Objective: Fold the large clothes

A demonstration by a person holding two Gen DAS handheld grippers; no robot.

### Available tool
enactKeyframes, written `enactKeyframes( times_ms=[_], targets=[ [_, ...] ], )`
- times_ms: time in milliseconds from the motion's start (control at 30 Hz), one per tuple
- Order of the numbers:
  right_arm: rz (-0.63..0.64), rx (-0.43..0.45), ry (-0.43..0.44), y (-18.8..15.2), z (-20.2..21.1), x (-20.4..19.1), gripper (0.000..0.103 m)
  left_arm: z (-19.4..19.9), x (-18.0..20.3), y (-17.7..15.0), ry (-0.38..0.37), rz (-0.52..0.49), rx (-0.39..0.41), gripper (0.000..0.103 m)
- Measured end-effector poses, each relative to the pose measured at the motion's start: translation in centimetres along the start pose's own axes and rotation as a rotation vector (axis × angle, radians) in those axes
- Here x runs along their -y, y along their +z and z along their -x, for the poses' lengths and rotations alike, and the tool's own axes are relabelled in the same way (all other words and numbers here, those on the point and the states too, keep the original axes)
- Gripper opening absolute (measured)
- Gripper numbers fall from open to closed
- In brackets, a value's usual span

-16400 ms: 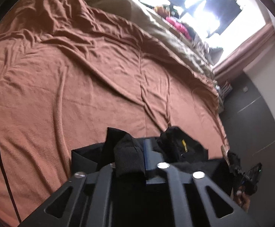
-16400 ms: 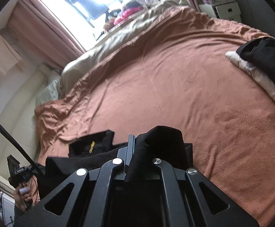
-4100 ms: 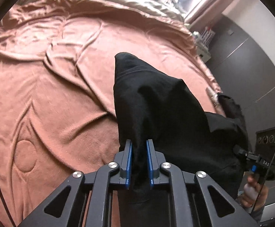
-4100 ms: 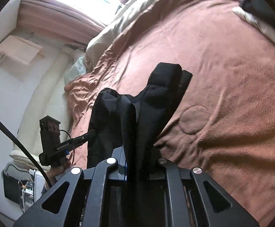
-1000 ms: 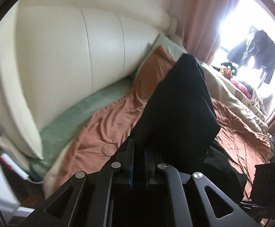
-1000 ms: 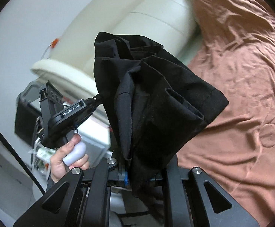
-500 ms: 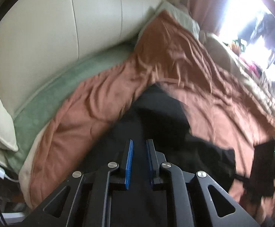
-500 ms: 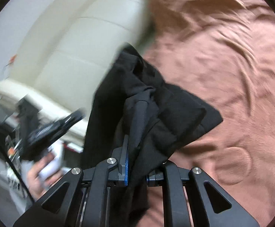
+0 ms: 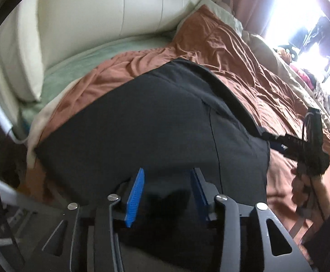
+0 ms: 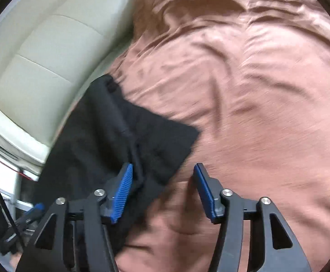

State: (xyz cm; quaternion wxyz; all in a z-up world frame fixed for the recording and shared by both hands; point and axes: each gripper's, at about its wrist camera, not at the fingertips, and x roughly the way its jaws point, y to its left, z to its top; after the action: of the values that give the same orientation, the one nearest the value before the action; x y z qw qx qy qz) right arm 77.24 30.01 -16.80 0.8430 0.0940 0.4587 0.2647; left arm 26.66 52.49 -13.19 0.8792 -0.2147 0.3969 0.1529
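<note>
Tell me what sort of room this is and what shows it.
Most likely a bedroom: a bed under a rust-brown blanket, a cream padded headboard at its end, and curtains beside a bright window.

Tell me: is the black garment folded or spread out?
Folded. The black garment lies as a compact rectangle on the brown bedspread, layered edges showing.

Both wrist views look steeply down, close over the bed; each shares the black garment and cream headboard.
</note>
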Motion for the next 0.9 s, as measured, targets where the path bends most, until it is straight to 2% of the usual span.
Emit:
enactKeyframes(
  times_ms=[100,233,300,400,433,467,533,700,767,833,867,900],
  targets=[
    [0.025,0.012,-0.041,-0.2,1.4,0.3,0.054,0.8,0.1,-2.2,-0.010,0.051,0.022,0.052],
    [0.029,0.019,-0.016,-1.1,3.2,0.0,0.054,2.1,0.4,-4.5,-0.005,0.124,0.063,0.057],
    [0.031,0.016,0.011,-1.5,4.0,0.0,0.054,2.6,0.7,-4.9,-0.015,0.149,0.080,0.075],
    [0.037,0.000,0.050,-2.2,5.2,-0.4,0.054,3.1,1.3,-5.9,-0.061,0.210,0.105,0.090],
    [0.045,-0.013,0.071,-2.6,5.5,-0.9,0.054,3.1,1.7,-6.3,-0.070,0.230,0.107,0.091],
    [0.052,-0.020,0.083,-2.9,5.9,-0.9,0.056,2.9,2.0,-6.6,-0.077,0.241,0.104,0.091],
    [0.075,-0.023,0.100,-3.7,6.6,-1.8,0.069,2.2,2.5,-7.5,-0.097,0.277,0.084,0.091],
    [0.069,-0.050,0.171,-5.1,8.4,-0.8,0.070,1.4,2.9,-9.7,-0.111,0.390,0.073,0.091],
    [0.061,-0.052,0.188,-5.7,10.2,0.2,0.070,1.2,3.1,-10.5,-0.149,0.442,0.078,0.089],
    [0.048,-0.049,0.205,-6.1,11.3,1.1,0.070,0.8,3.6,-11.3,-0.176,0.486,0.074,0.069],
    [0.041,-0.045,0.214,-6.3,11.8,1.6,0.070,0.6,3.9,-11.5,-0.183,0.498,0.063,0.056],
    [0.036,-0.040,0.219,-6.5,12.3,1.9,0.070,0.5,4.1,-11.7,-0.178,0.506,0.059,0.048]
  ],
)
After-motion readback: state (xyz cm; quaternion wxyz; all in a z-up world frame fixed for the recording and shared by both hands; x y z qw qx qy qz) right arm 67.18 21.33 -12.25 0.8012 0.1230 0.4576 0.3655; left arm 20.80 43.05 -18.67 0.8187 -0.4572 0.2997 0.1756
